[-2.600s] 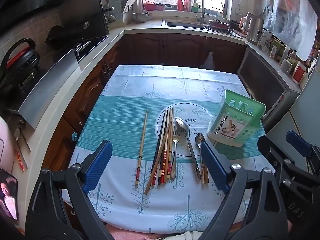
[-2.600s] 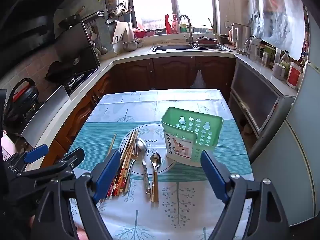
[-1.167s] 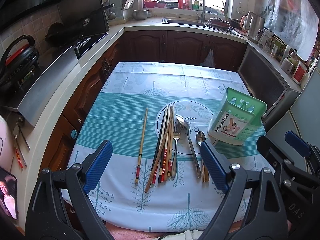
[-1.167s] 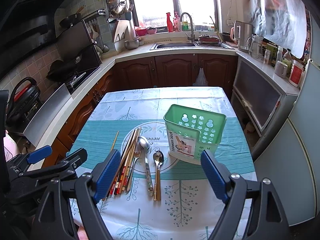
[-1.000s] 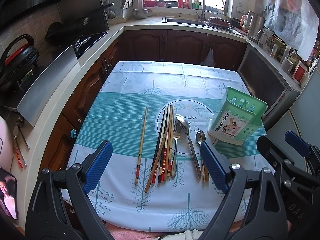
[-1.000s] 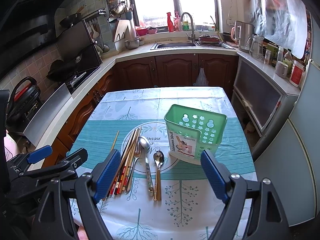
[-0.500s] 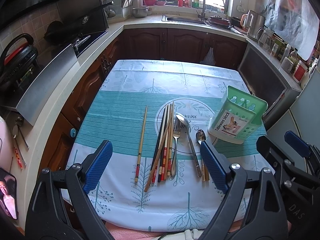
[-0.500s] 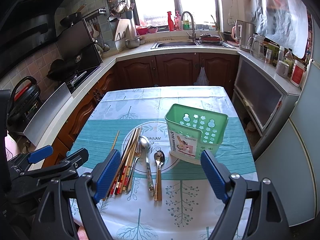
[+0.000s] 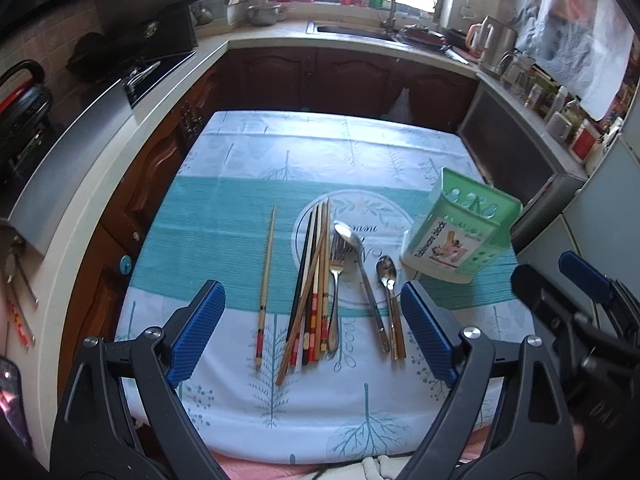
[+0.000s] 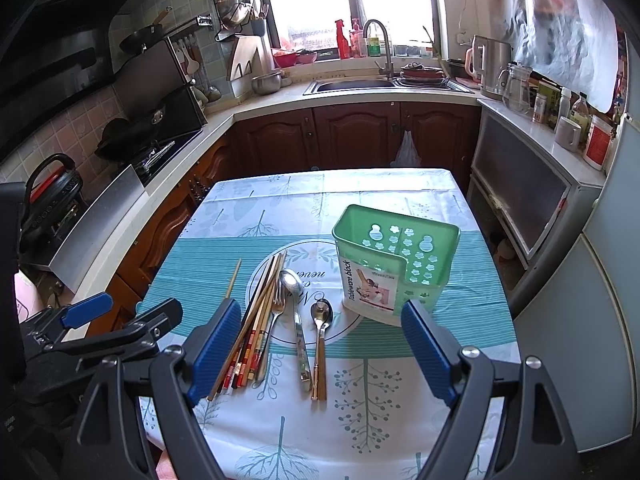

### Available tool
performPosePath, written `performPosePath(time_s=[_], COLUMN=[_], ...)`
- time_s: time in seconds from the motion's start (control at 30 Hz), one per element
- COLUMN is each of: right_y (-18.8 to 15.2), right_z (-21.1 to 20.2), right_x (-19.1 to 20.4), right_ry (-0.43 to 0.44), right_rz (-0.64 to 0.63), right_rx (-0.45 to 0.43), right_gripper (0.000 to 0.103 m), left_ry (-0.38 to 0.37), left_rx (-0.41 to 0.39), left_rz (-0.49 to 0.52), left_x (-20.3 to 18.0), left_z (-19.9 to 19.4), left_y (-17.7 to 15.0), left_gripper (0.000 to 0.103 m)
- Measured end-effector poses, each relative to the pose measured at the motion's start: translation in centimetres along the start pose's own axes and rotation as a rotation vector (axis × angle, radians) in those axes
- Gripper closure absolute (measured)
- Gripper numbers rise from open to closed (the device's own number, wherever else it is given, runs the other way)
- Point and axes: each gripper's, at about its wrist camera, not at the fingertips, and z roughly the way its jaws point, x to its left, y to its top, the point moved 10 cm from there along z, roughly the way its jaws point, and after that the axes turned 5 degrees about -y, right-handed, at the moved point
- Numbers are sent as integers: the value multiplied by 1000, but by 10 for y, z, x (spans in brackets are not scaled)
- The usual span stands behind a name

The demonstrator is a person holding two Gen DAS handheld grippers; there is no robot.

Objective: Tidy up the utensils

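A green utensil holder (image 9: 460, 232) (image 10: 394, 264) stands upright on the table's right side. Left of it lie a small wooden-handled spoon (image 9: 390, 300) (image 10: 320, 340), a long steel spoon (image 9: 360, 276) (image 10: 296, 320), a fork (image 9: 336, 280) (image 10: 274, 320), a bundle of chopsticks (image 9: 312, 288) (image 10: 252, 328) and one lone chopstick (image 9: 266, 280) (image 10: 233, 278). My left gripper (image 9: 312, 332) is open and empty above the table's near edge. My right gripper (image 10: 316, 356) is open and empty, held over the utensils' handles. The right gripper also shows at the right edge of the left wrist view (image 9: 576, 292).
The table has a teal and white cloth (image 9: 224, 216) (image 10: 400, 420). Wooden cabinets and a counter with a stove (image 10: 152, 148) run along the left, a sink (image 10: 352, 84) at the back, and a glass-fronted cabinet (image 10: 520, 196) and fridge stand on the right.
Both grippers have drifted slightly back and up, so the table sits a little lower and smaller in view. Nothing on the table has moved.
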Motion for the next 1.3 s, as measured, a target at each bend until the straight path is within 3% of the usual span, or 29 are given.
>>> performPosePath(time_s=[0.17,0.4,0.6,0.77,0.87,0.97,1.3], right_y=[8,42,66,62,50,33,-13], right_z=[-3,-7,13,48,70,99,196], right_x=[1,-11,-13,3,22,38,62], right_ry=[27,-7,53,80,118,143,68], right_rz=[-10,-15,-31,-111,-155,-156,-261], right_rx=[-19,-107,-49,76,147,247,470], right_gripper=[20,20,20,22,38,48,51], left_ry=[14,16,-38,26,25,21,3], left_rx=[-58,-86,30,80,130,187,279], left_rz=[0,14,21,20,-18,-48,-81], left_x=[15,44,55,71,83,94,101], left_z=[-3,3,38,79,109,137,190], left_y=[24,61,64,61,56,49,21], left_gripper=[14,14,14,14,17,28,33])
